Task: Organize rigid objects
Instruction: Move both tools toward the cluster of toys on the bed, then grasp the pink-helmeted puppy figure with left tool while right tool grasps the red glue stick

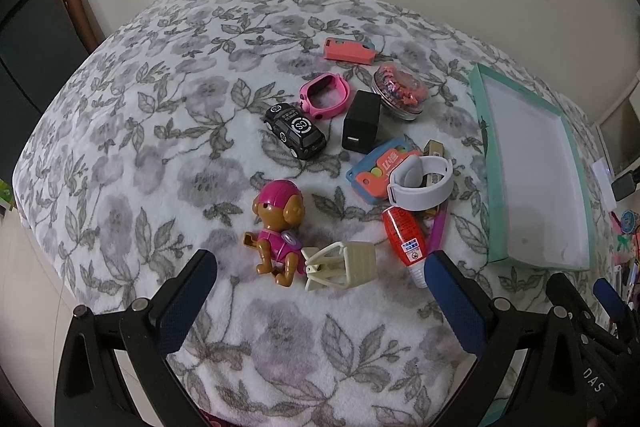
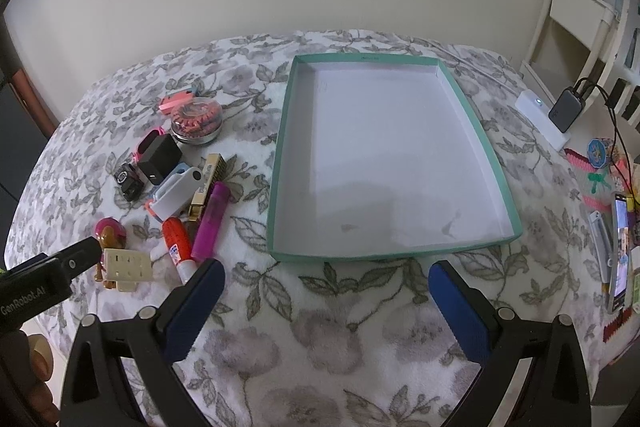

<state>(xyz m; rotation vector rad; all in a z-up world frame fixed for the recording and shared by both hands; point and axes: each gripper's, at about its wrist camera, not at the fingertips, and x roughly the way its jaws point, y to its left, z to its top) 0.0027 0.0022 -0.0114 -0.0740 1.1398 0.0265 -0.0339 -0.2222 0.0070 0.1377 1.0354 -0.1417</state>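
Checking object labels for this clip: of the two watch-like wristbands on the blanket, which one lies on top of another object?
The white wristband: it rests on the blue-and-orange case. The pink watch lies directly on the blanket.

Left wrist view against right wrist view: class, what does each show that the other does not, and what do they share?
Only the left wrist view shows the toy dog in full, the black toy car's roof marking and the left gripper open. Only the right wrist view shows the whole tray floor, bare, the white shelf, the phone at the right edge and the right gripper open. Both show the floral blanket, the teal tray, the black charger and the red glue bottle.
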